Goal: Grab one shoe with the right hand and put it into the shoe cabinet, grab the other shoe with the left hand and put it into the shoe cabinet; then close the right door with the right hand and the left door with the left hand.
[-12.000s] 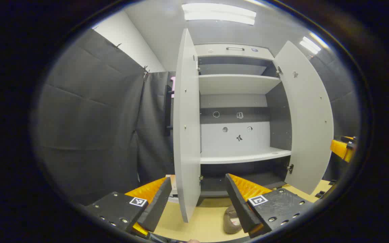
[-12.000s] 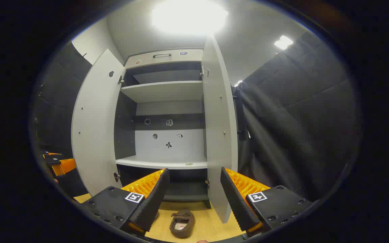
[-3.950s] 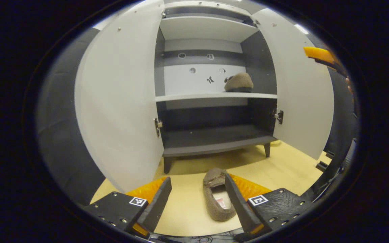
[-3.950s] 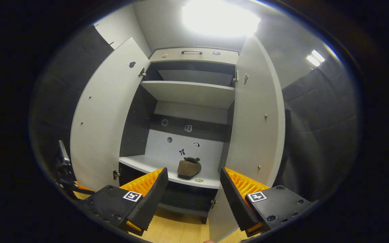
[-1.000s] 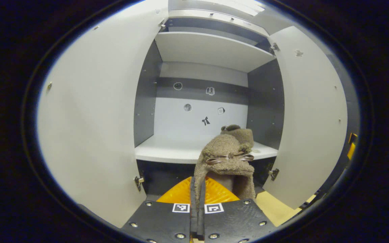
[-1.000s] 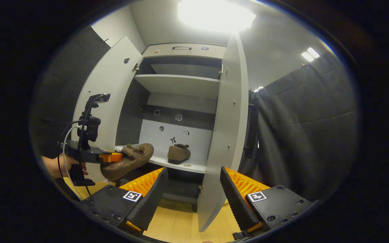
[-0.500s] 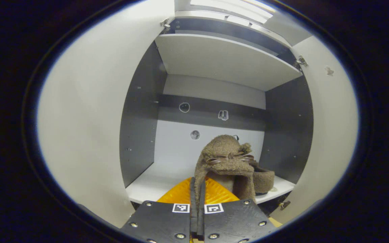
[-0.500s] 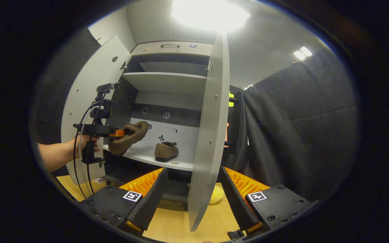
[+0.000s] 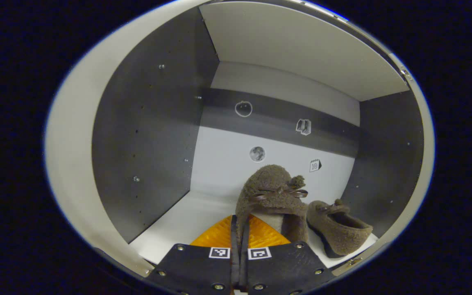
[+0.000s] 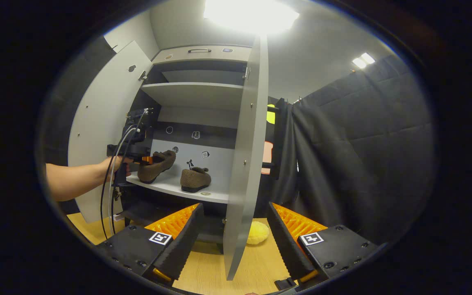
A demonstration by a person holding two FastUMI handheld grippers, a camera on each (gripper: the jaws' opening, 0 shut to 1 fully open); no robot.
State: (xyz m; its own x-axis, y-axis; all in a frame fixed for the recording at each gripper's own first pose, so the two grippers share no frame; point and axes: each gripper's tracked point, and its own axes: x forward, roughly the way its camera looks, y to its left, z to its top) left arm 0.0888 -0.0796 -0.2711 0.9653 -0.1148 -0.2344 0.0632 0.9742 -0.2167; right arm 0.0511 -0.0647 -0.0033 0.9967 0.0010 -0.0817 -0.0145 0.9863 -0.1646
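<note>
One shoe (image 9: 338,231) already lay on the cabinet shelf (image 9: 178,221); the left gripper (image 9: 239,262), clenched on the second shoe (image 9: 273,196), held it above the shelf, the right gripper (image 10: 234,241) gaped empty, and both doors (image 10: 242,164) were unclosed.

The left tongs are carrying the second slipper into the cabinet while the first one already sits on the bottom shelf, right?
Not quite. The first slipper sits on the white middle shelf, not the bottom one; the right gripper view shows a dark shelf below it. The rest holds: the left tongs are shut on the second slipper, carrying it into the cabinet.
</note>
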